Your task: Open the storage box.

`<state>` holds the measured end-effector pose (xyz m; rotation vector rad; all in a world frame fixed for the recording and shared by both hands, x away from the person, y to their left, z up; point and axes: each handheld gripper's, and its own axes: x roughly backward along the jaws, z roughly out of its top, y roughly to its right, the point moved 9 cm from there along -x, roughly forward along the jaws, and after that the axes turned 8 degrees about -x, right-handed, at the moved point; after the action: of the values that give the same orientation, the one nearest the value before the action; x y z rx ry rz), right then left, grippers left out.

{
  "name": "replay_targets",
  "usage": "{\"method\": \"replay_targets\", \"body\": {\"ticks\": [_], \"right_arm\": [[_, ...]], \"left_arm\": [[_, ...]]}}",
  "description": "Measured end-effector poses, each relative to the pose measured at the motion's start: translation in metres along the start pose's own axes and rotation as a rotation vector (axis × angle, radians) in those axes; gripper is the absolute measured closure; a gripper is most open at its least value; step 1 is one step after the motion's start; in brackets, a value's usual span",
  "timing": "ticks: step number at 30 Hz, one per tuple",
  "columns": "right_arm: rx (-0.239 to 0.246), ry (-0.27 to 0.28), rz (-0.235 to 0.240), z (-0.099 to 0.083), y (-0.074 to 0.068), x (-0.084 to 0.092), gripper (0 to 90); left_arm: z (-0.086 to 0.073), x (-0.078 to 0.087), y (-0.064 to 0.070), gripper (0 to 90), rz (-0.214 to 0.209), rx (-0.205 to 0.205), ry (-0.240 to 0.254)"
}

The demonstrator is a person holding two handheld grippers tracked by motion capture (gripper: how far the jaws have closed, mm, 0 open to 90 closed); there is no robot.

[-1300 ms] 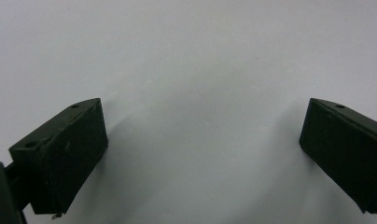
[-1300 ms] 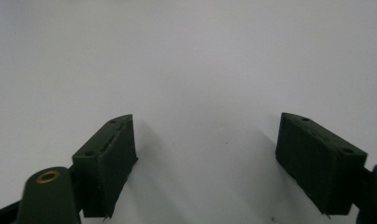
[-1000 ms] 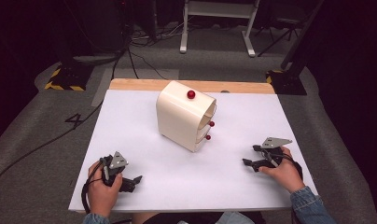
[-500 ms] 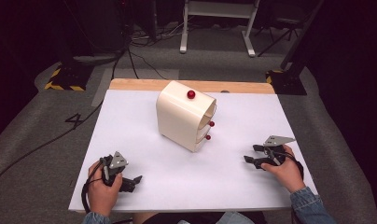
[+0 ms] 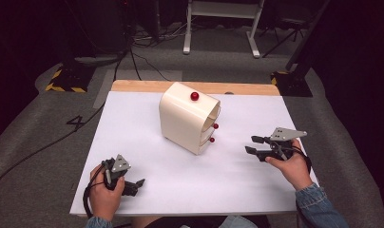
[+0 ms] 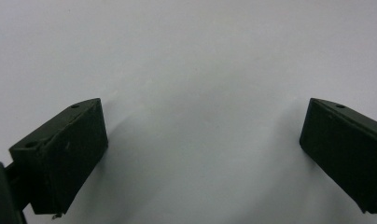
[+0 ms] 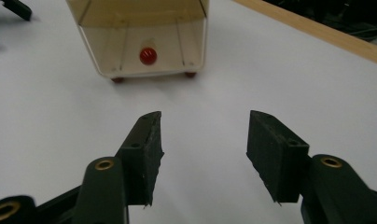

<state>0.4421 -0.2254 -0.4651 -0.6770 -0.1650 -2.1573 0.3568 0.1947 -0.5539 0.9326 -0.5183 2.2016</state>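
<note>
The cream box (image 5: 189,118) stands as the landmark near the middle of the white tabletop (image 5: 147,142), toward its far wooden edge. It has a rounded top, a red knob (image 5: 195,96) on its upper face and two smaller red knobs on the side that faces right in the high view.

Left of the box and well nearer the person, the left tongs (image 5: 135,186) lie low on the tabletop in the person's left hand (image 5: 104,194), with a cable looping beside the wrist. They are well apart from the box. In the left gripper view the two black jaws stand far apart, with nothing but bare white surface between them, so these tongs are released.

Right of the box, the right tongs (image 5: 251,145) are held in the person's right hand (image 5: 290,164), raised a little off the tabletop and pointing leftward at the box's knobbed side, still apart from it. In the right gripper view (image 7: 203,140) the jaws have just been closing and stand partly parted, with only tabletop between them; they grasp nothing. Beyond them in that view the box (image 7: 140,32) shows its open face, a red knob (image 7: 148,56) at the middle and small red feet beneath.
</note>
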Motion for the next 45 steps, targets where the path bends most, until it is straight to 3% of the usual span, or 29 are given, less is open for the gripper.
{"method": "replay_targets", "body": {"ticks": [4, 6, 8, 10, 11, 21, 28, 38, 45], "right_arm": [[0.031, 0.034, 0.023, 0.016, -0.010, -0.004, 46.5], [0.010, 0.039, 0.055, 0.022, -0.016, -0.007, 47.2], [0.019, 0.031, 0.062, 0.027, -0.019, -0.010, 44.2], [0.001, 0.011, 0.072, 0.029, -0.024, -0.015, 41.4], [0.017, 0.014, 0.067, 0.031, -0.025, -0.018, 40.7], [0.023, 0.039, 0.135, 0.037, -0.045, -0.048, 47.1], [0.020, 0.037, 0.147, 0.033, -0.049, -0.065, 46.7], [0.010, 0.052, 0.172, 0.023, -0.052, -0.086, 53.3], [0.014, 0.066, 0.145, 0.021, -0.046, -0.098, 60.0]], "left_arm": [[0.000, 0.000, 0.000, 1.1, -0.003, 0.003, -0.003], [0.000, 0.000, 0.000, 1.1, -0.005, 0.005, -0.004], [0.000, 0.000, 0.000, 1.1, -0.005, 0.005, -0.005], [0.000, 0.000, 0.000, 1.1, -0.002, 0.001, -0.006], [0.000, 0.000, -0.001, 1.1, -0.001, -0.002, -0.007], [0.000, 0.000, 0.000, 1.0, -0.005, 0.005, -0.005], [0.000, 0.000, -0.001, 1.1, -0.008, 0.002, -0.007], [0.000, 0.000, -0.001, 1.0, -0.019, 0.005, -0.006], [0.000, 0.000, -0.001, 1.0, -0.017, 0.003, -0.006]]}}
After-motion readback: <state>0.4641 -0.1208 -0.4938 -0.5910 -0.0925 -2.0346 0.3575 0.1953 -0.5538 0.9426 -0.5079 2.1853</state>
